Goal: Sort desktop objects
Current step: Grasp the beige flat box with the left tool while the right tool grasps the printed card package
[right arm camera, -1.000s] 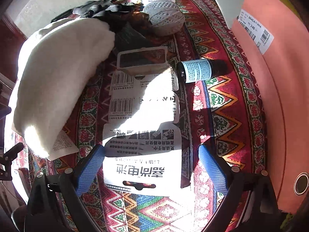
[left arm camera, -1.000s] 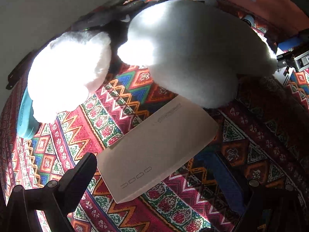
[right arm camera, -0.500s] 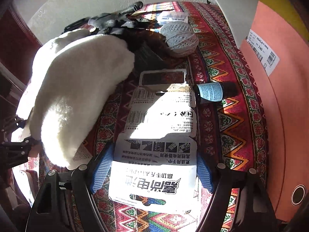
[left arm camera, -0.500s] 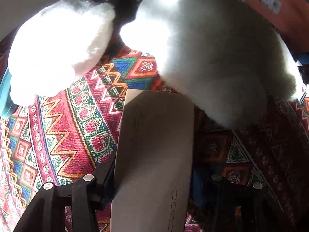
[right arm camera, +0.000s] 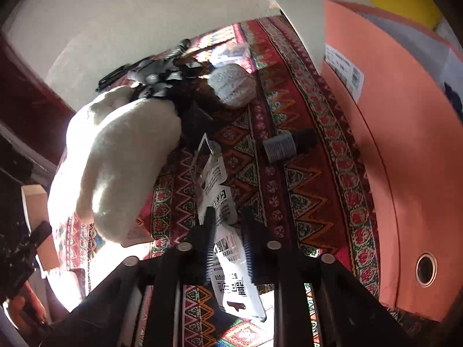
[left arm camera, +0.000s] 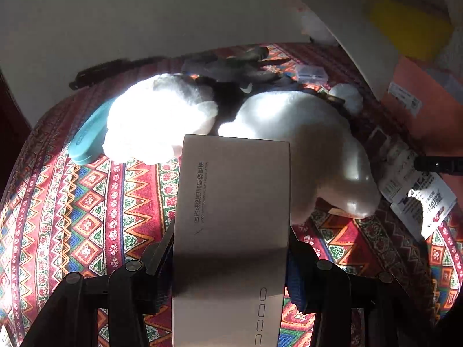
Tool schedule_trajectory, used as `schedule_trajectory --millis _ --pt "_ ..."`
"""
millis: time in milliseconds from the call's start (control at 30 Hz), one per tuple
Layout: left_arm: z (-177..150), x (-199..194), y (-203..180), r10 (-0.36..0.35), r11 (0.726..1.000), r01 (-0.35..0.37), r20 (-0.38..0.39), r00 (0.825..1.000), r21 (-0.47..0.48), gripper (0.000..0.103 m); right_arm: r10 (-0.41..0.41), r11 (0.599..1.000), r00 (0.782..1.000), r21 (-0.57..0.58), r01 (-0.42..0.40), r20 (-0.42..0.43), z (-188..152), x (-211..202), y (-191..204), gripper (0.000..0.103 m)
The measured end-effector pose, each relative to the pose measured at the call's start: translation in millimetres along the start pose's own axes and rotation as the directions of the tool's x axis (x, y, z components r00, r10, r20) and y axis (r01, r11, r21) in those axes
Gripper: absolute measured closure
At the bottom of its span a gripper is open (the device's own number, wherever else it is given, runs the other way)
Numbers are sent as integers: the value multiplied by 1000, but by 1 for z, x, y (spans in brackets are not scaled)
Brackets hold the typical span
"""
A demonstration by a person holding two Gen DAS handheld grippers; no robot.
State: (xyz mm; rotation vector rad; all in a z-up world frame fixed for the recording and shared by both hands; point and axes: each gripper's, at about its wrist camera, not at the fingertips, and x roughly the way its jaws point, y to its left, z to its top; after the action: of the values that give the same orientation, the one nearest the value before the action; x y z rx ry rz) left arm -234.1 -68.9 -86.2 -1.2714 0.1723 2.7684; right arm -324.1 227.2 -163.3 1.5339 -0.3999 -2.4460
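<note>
Patterned tablecloth (left arm camera: 95,202), cluttered. Left gripper (left arm camera: 231,248) pinches the beige box (left arm camera: 234,202), raised near the white plush (left arm camera: 312,144). Right gripper (right arm camera: 228,231) pinches the battery package (right arm camera: 231,274) edgewise; the flimsy card may slip or bend.

Hard sunlight falls in bright patches across a red patterned tablecloth (left arm camera: 86,202) with zigzag bands. A plain pale wall (left arm camera: 144,14) rises behind it at twelve o'clock; dark wooden furniture (right arm camera: 31,110) stands at nine o'clock.
</note>
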Motion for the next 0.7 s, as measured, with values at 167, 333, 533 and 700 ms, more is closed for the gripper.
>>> schedule_trajectory --millis 167,333,533,700 --pt "-9 4 -6 18 1000 -18 -5 1000 24 49 78 984 996 167 -69 -45 -6 14 -27 27" --pt "-14 9 -7 -1 1000 2 -18 1000 20 49 38 992 994 121 -26 -98 -6 30 -22 26" --pt "-16 10 -3 -8 1000 8 -19 1000 12 49 60 998 994 27 -58 -86 -2 30 2 85" --pt "-16 7 1 -10 1000 10 -11 1000 0 49 176 984 984 17 -176 -13 1 3 13 98"
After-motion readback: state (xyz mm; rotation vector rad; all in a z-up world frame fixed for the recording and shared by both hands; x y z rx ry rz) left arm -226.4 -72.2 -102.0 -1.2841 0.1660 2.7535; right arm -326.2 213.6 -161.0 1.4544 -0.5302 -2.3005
